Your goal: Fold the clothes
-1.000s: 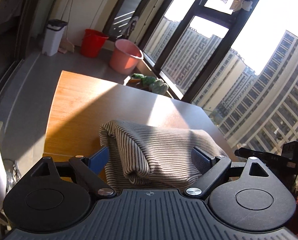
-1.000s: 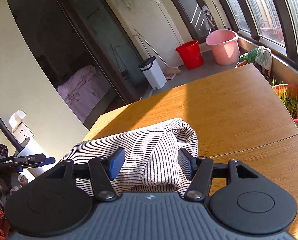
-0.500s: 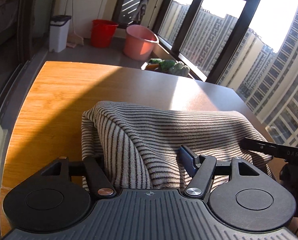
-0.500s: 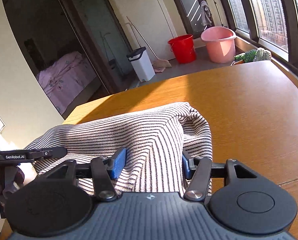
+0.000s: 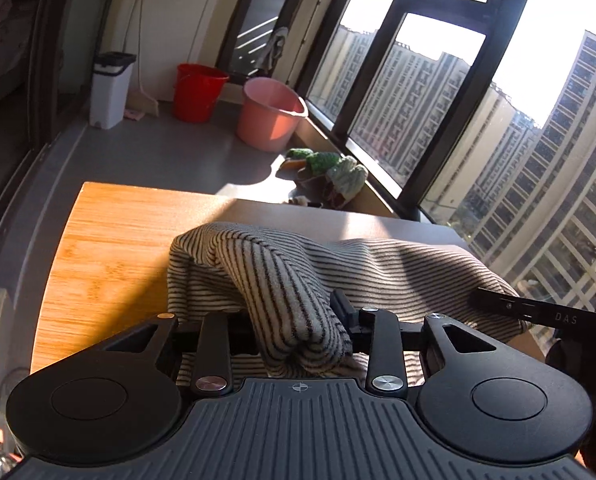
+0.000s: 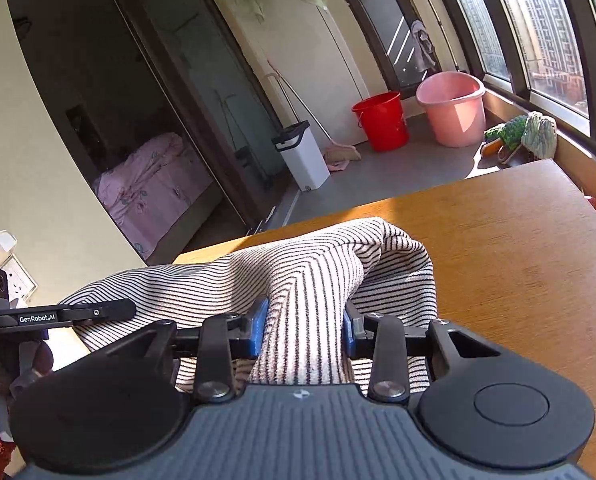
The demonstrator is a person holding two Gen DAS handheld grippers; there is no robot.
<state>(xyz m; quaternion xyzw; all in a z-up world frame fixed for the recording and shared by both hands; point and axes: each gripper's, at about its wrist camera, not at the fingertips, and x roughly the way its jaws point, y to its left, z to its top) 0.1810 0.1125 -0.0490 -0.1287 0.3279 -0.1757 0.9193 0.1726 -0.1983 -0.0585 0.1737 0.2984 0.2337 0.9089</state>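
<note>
A grey-and-black striped garment (image 5: 378, 268) lies bunched on the wooden table (image 5: 109, 240). My left gripper (image 5: 298, 320) has its jaws closing on a thick fold at the garment's left end. The fold fills the gap, presses against the right pad and hides the left one. In the right wrist view my right gripper (image 6: 304, 326) is closing too. Its blue pads (image 6: 259, 324) squeeze a raised fold of the same garment (image 6: 298, 276) at its right end. Each view shows the other gripper's arm at the edge of the picture.
The table's far edge (image 6: 418, 196) is close ahead of the garment. Beyond it on the grey floor stand a pink tub (image 5: 269, 116), a red bucket (image 5: 197, 92) and a white bin (image 5: 109, 88). Tall windows (image 5: 418, 92) run along the right, with green items (image 5: 326, 164) on the sill.
Both pairs of jaws have narrowed from wide around the garment to pinching folds of it. Both grippers have moved with the garment across the table towards its far edge.
</note>
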